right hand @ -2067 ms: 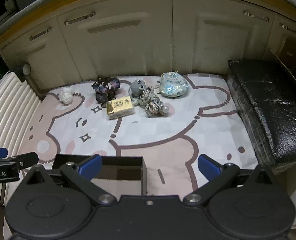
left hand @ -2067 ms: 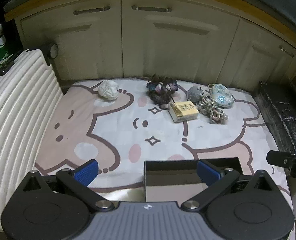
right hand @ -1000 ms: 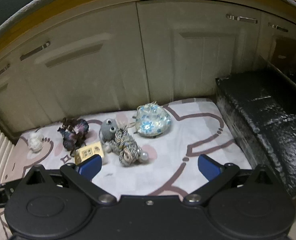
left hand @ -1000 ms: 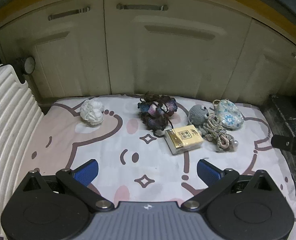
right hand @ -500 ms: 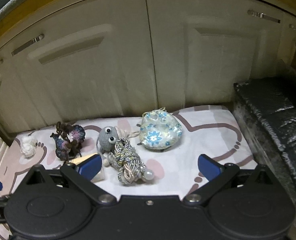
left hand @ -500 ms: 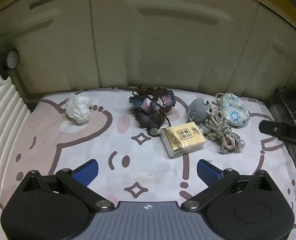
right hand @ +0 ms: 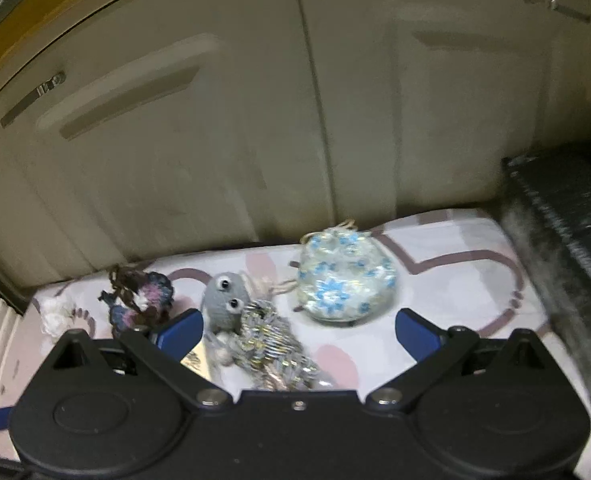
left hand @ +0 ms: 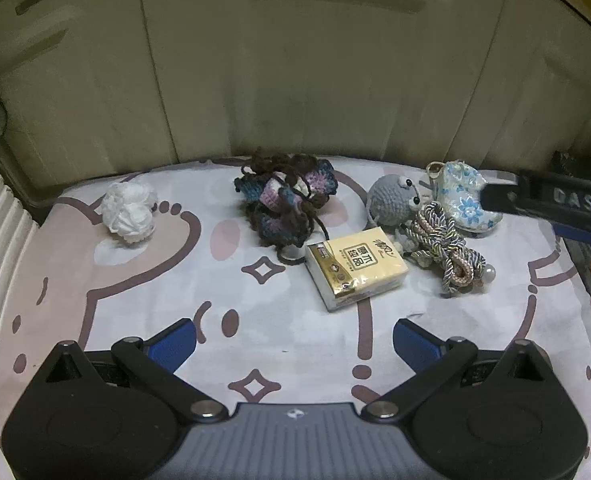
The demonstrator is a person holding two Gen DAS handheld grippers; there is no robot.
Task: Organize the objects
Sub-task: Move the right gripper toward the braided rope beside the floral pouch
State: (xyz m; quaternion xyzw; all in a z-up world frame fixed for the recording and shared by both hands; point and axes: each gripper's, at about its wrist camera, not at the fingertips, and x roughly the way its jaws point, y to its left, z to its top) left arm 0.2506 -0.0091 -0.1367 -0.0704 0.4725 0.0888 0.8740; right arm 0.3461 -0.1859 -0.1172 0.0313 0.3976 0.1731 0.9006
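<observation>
Six small things (left hand: pixel 357 270) lie on one mat (left hand: pixel 175 280).

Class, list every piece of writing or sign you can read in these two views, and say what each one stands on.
"DAS": raised letters on the black finger of the right gripper, seen at the right edge of the left wrist view; cut off, so perhaps only part of a word.
Yellow tissue pack: large printed characters in a dark frame on top, not clear enough to quote; its small print is too small.
Right wrist view: blurred, nothing readable.
</observation>
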